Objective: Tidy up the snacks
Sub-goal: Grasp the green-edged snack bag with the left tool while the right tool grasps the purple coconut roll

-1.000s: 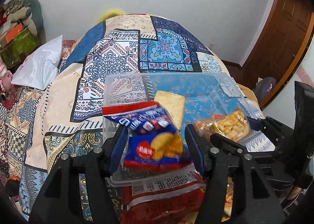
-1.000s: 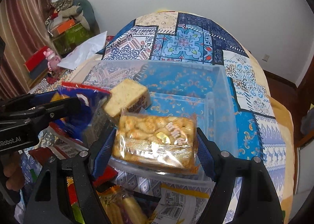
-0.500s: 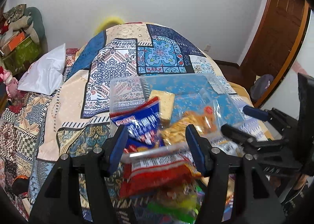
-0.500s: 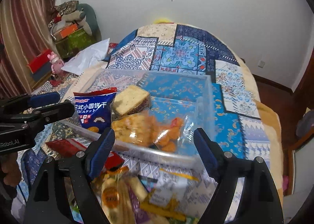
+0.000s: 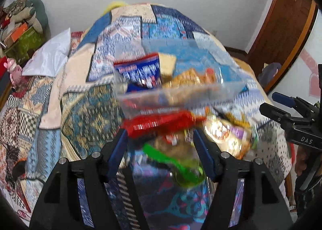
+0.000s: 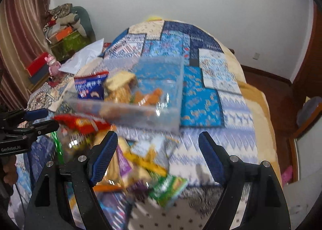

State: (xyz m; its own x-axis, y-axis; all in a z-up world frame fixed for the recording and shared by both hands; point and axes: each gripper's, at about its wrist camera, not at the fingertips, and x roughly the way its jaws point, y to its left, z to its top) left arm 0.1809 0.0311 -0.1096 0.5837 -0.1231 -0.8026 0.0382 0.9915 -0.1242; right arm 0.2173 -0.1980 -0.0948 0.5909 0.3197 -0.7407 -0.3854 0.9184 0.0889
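Several loose snack packets (image 6: 140, 161) (blurred) beside clear bin (image 6: 169, 113).

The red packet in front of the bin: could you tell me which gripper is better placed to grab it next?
Probably left. The red packet lies just ahead of the open left gripper, while the open right gripper faces bare quilt.

Clear plastic container (image 6: 171, 89) sits upright on the bed, holding a blue snack packet (image 6: 90, 87) standing at its left, a pale cake slice (image 6: 120, 79) beside it, and an orange biscuit bag (image 6: 149, 95). A red packet (image 6: 80, 122) lies just outside its near wall; loose packets (image 6: 153, 173) are heaped nearer, blurred
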